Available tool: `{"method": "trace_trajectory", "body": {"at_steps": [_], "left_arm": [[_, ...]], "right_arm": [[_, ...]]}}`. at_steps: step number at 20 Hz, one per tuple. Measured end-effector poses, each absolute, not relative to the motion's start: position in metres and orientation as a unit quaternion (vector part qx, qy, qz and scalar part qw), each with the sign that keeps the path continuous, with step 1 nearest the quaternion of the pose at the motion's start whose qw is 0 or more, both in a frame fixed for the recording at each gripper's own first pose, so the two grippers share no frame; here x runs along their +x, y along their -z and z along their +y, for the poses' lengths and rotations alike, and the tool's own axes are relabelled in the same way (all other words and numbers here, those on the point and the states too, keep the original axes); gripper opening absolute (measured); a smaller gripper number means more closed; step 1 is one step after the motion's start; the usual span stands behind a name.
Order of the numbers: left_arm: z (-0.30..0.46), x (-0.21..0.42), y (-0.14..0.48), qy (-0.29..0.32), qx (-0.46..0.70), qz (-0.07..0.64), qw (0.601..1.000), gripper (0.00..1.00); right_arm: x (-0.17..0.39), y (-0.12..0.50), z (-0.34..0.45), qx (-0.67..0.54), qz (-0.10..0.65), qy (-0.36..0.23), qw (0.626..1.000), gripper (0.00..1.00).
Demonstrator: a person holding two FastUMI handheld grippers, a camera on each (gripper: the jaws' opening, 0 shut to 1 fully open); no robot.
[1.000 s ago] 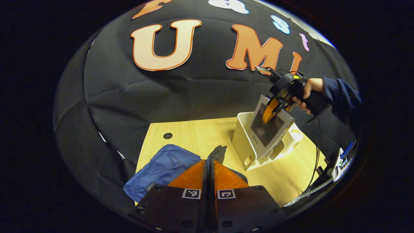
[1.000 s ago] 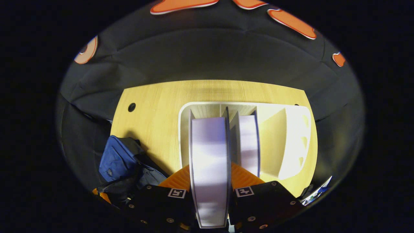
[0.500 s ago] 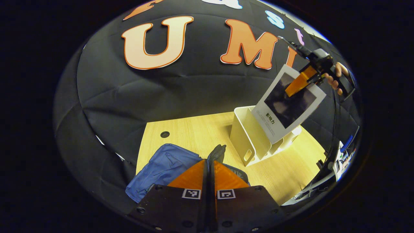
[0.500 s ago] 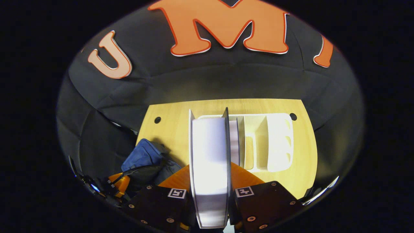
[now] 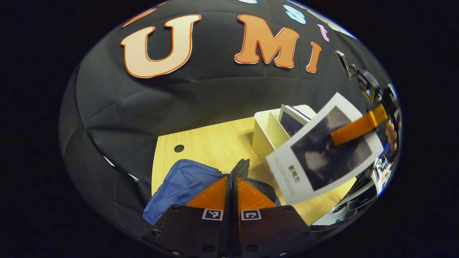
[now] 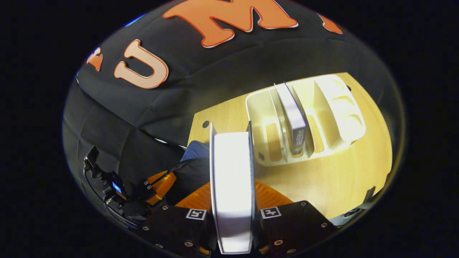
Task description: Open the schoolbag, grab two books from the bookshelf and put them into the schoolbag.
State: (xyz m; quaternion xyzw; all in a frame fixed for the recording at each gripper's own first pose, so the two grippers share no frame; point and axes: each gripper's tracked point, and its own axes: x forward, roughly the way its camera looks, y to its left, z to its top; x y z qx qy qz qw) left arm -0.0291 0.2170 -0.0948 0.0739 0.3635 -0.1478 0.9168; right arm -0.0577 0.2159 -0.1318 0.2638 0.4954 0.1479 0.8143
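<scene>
The right hand-held gripper (image 6: 232, 200) is clamped on a thick white-covered book with a dark picture on its front (image 5: 324, 152), one finger on each cover, and holds it in the air, clear of the white plastic slotted bookshelf (image 6: 265, 107). In the right gripper view the book's pale page edge runs straight up between its fingers, with the bookshelf ahead and to the right of them on the light wooden counter (image 6: 344, 168). A second, thinner book with a pale spine (image 6: 294, 114) stands in a middle slot of that shelf.

The left hand-held gripper (image 5: 233, 186) has its fingers pressed together on a dark strap or flap (image 5: 241, 168) of the blue fabric schoolbag (image 5: 183, 182), which lies slumped on the counter just ahead of and left of those fingers. Whether the bag's mouth is properly open cannot be told from either view, though the pinch suggests it is being held up for loading.

By my reading the task is roughly a third done: the first book is out of the shelf but not yet in the bag. Left to do: carry it across and down into the schoolbag, release it, then fetch the second book and pack it as well.
</scene>
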Motion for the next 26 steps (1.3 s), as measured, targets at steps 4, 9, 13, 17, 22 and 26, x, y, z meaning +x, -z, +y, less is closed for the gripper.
{"method": "trace_trajectory", "body": {"at_steps": [4, 9, 13, 17, 22, 26], "left_arm": [[0.212, -0.031, 0.103, 0.158, 0.082, 0.374, 0.91, 0.04], [0.206, -0.033, 0.103, 0.166, 0.094, 0.379, 0.905, 0.05], [0.195, -0.039, 0.104, 0.175, 0.091, 0.385, 0.902, 0.04], [0.185, -0.047, 0.101, 0.197, 0.102, 0.379, 0.899, 0.04], [0.177, -0.051, 0.093, 0.22, 0.109, 0.37, 0.896, 0.04], [0.173, -0.056, 0.09, 0.232, 0.098, 0.368, 0.895, 0.04]], "right_arm": [[-0.088, 0.171, 0.253, 0.345, 0.509, -0.152, 0.774, 0.4], [-0.094, 0.201, 0.286, 0.424, 0.496, -0.148, 0.743, 0.4], [-0.082, 0.225, 0.308, 0.443, 0.48, -0.141, 0.744, 0.4], [-0.078, 0.245, 0.334, 0.443, 0.483, -0.16, 0.738, 0.4], [-0.072, 0.266, 0.369, 0.454, 0.488, -0.182, 0.723, 0.39], [-0.065, 0.28, 0.397, 0.482, 0.482, -0.193, 0.706, 0.39]]}}
